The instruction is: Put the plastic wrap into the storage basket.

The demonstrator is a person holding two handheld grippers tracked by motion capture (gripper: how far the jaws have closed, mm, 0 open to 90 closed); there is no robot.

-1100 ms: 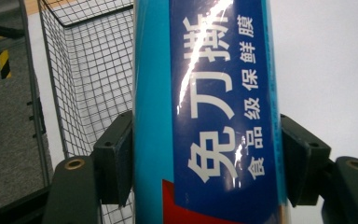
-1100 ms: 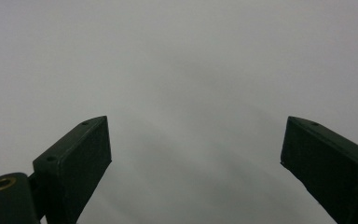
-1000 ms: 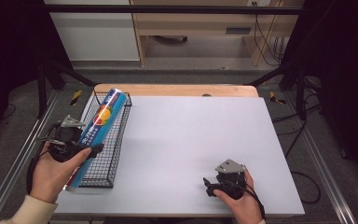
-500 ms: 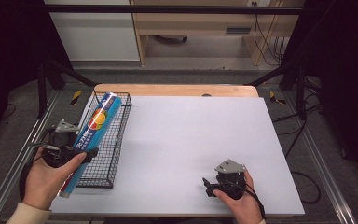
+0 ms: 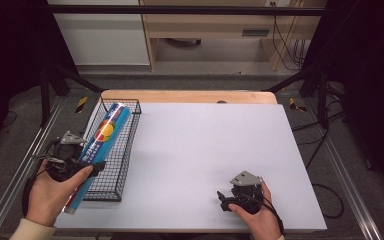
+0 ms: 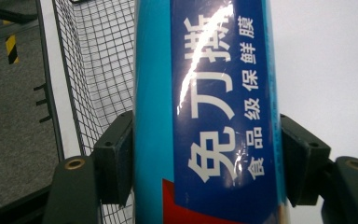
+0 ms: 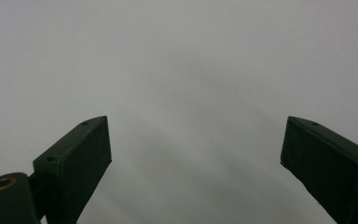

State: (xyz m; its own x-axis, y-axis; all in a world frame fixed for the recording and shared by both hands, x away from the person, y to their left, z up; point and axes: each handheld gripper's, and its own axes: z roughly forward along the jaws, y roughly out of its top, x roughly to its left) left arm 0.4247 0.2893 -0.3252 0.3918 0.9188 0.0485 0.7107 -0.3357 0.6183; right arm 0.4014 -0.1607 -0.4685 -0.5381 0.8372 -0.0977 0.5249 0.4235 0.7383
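Left gripper (image 5: 82, 167) pinching blue cling-film box (image 6: 205, 112) over wire basket (image 5: 125, 150) at frame left, its Chinese lettering legible in left gripper view, right gripper (image 7: 196, 163) spread above bare table (image 5: 215, 145)

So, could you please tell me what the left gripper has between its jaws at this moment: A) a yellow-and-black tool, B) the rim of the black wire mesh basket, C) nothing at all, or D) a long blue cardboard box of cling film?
D: in the left gripper view the left gripper has both black jaws pressed against the sides of the long blue cardboard box of cling film, beside the black wire mesh basket.

High cam overhead, claw cams close-up
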